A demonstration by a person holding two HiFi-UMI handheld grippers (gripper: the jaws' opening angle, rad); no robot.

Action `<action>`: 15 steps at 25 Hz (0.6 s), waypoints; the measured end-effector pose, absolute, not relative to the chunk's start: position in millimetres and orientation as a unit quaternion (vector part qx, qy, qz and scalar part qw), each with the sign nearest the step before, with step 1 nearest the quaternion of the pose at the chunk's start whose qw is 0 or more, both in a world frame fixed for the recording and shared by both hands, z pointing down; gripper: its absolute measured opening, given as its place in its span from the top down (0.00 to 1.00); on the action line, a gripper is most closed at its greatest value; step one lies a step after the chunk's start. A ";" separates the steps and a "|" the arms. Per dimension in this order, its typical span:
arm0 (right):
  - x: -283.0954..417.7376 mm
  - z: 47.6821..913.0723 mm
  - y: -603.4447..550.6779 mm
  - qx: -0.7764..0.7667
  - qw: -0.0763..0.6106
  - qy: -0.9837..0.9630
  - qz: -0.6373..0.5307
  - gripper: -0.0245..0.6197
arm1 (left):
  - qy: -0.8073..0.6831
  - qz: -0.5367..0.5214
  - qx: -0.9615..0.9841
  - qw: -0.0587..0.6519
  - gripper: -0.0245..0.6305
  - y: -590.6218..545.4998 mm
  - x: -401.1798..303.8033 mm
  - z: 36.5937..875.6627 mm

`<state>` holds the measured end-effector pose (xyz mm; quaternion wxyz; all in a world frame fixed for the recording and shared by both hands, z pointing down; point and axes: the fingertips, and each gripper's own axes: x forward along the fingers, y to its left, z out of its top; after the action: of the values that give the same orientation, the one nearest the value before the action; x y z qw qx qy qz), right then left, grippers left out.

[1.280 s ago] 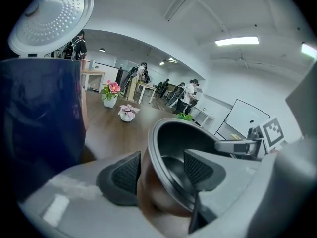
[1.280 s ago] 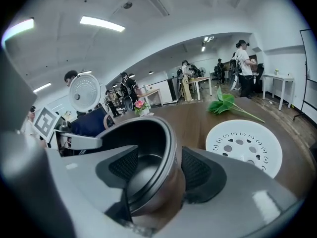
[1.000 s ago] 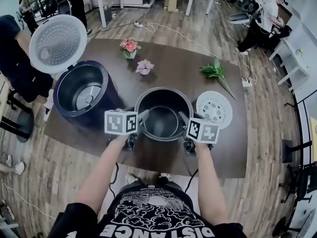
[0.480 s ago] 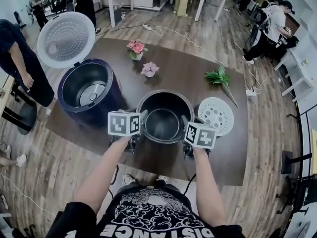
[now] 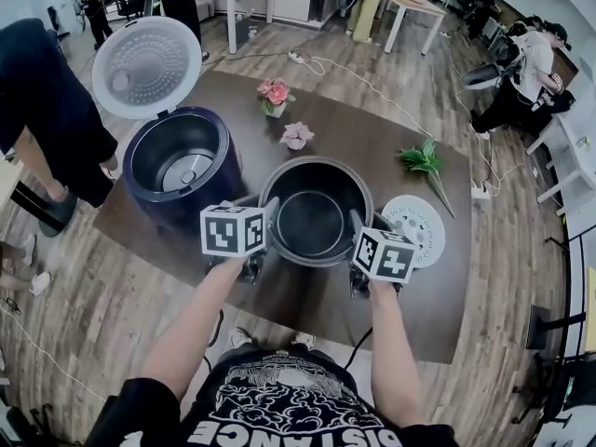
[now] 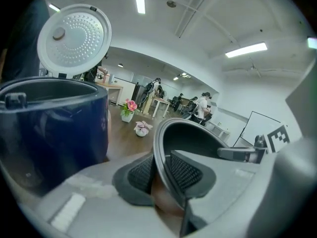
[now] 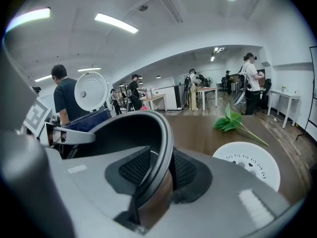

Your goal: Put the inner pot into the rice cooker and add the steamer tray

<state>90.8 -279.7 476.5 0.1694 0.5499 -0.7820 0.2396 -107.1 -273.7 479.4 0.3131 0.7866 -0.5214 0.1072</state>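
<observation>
The dark metal inner pot [image 5: 312, 222] hangs just above the brown table [image 5: 372, 128], held between my two grippers. My left gripper [image 5: 265, 214] grips the pot's left rim; in the left gripper view its pads [image 6: 143, 172] press the rim of the pot [image 6: 198, 143]. My right gripper [image 5: 358, 223] grips the right rim, and its pads [image 7: 185, 170] clamp the pot [image 7: 129, 133]. Both sets of jaws have just been closing on that rim. The dark blue rice cooker [image 5: 223, 152] stands open at the left, its lid [image 5: 146, 66] up. The white steamer tray [image 5: 416, 229] lies right of the pot.
Two small pink flower pots [image 5: 275, 93] [image 5: 296, 135] stand behind the inner pot, and a green leafy sprig [image 5: 424, 159] lies at the back right. A person [image 5: 47, 91] stands close to the table's left end. Other desks and people are farther off.
Both grippers have closed onto the pot's rim, and the pot has risen slightly off the table with them.
</observation>
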 end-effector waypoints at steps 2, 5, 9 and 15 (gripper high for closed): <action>86.5 461.9 -284.1 0.549 0.162 -0.788 0.225 0.79 | -0.528 0.096 0.787 0.303 0.80 -275.4 -111.9 466.4; 78.5 439.9 -292.0 0.545 0.152 -0.798 0.207 0.79 | -0.537 0.083 0.788 0.288 0.80 -279.8 -119.1 446.1; 69.8 415.1 -299.7 0.541 0.143 -0.807 0.187 0.79 | -0.546 0.068 0.790 0.272 0.80 -283.8 -128.4 421.4; 56.4 373.3 -306.5 0.534 0.123 -0.822 0.153 0.79 | -0.554 0.044 0.795 0.244 0.80 -285.8 -140.6 382.7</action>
<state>56.4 -306.5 373.3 0.1225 0.5344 -0.8222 0.1527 -140.6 -285.8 382.7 0.2442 0.7950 -0.5535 0.0442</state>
